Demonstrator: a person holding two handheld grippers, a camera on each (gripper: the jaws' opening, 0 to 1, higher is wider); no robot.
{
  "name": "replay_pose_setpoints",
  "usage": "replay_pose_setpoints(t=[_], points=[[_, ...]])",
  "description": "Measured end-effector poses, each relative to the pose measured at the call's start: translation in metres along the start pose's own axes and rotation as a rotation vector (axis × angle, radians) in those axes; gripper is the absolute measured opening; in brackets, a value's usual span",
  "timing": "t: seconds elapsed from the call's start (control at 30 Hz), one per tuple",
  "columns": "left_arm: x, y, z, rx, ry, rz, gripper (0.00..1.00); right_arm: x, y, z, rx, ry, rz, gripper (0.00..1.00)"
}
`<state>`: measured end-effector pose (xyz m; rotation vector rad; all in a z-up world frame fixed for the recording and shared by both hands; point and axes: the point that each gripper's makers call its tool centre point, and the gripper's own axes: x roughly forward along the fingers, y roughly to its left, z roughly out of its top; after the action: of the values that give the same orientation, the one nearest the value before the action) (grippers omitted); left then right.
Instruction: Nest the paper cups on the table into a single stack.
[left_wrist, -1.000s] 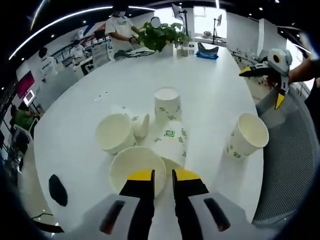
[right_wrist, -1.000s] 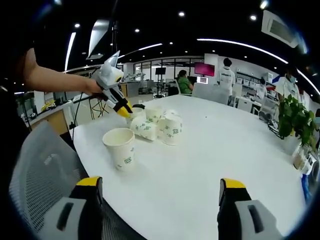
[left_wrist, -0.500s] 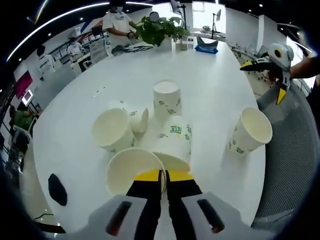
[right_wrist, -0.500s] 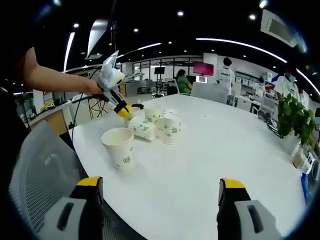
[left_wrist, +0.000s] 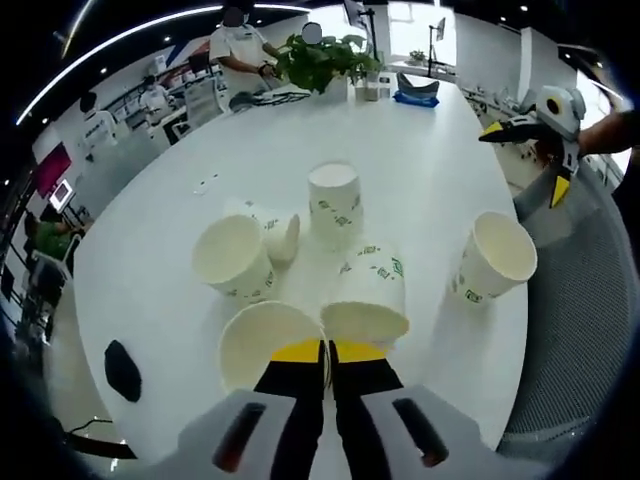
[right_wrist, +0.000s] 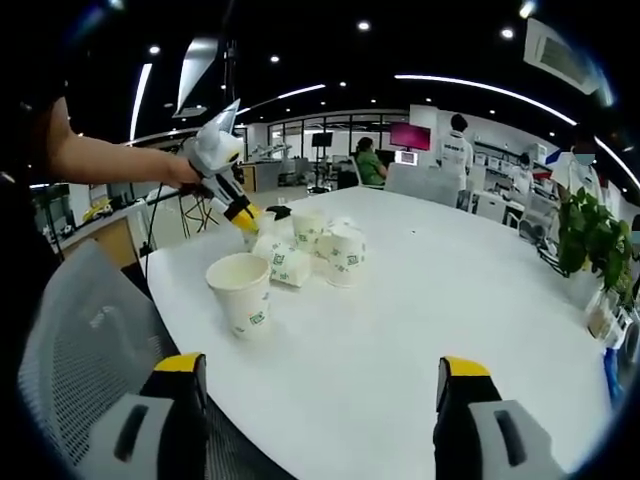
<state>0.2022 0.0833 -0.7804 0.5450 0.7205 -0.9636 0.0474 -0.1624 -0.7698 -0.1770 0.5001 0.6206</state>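
An open-plan office, by every sign. Broad white oval meeting table (right_wrist: 420, 300) in the middle, grey mesh-backed office chair (right_wrist: 85, 340) drawn up at its edge. Beyond, rows of desks with people seated or standing at them, one in a green top (right_wrist: 368, 165) at a workstation, others in white shirts (right_wrist: 451, 150). Pink-lit wall screen (right_wrist: 410, 137) at the far end. Dark ceiling set with round recessed spotlights (right_wrist: 363, 27) and long curved white light strips (right_wrist: 480, 85), plus a white ceiling air vent (right_wrist: 560, 50). Leafy green potted plant (left_wrist: 322, 62) on the table's far end, bright windows (left_wrist: 420, 25) behind it.
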Motion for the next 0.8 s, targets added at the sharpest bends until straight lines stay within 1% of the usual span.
replay_pose_setpoints(t=[0.07,0.33,0.47,0.53,0.6,0.7,0.8], points=[[0.000,0.000,0.000,0.000,-0.006,0.002,0.00,0.000,0.000,0.000,0.000,0.001,0.002,0.97],[-0.016,-0.009,0.009,0.000,-0.024,0.005,0.00,0.000,0.000,-0.001,0.001,0.001,0.005,0.97],[-0.024,-0.010,0.012,-0.002,-0.033,0.006,0.00,0.000,0.000,0.000,0.002,0.000,0.006,0.97],[-0.031,-0.013,0.016,-0.001,-0.039,0.005,0.00,0.000,0.001,0.000,0.000,0.002,0.005,0.97],[-0.033,-0.015,0.018,0.006,-0.041,0.004,0.00,0.000,0.001,0.000,0.000,0.001,0.005,0.97],[-0.045,-0.019,0.026,0.012,-0.042,0.003,0.00,0.000,0.001,0.000,-0.003,0.001,0.005,0.97],[-0.052,-0.023,0.032,0.019,-0.053,-0.013,0.00,0.000,0.000,0.000,-0.002,0.001,0.002,0.97]])
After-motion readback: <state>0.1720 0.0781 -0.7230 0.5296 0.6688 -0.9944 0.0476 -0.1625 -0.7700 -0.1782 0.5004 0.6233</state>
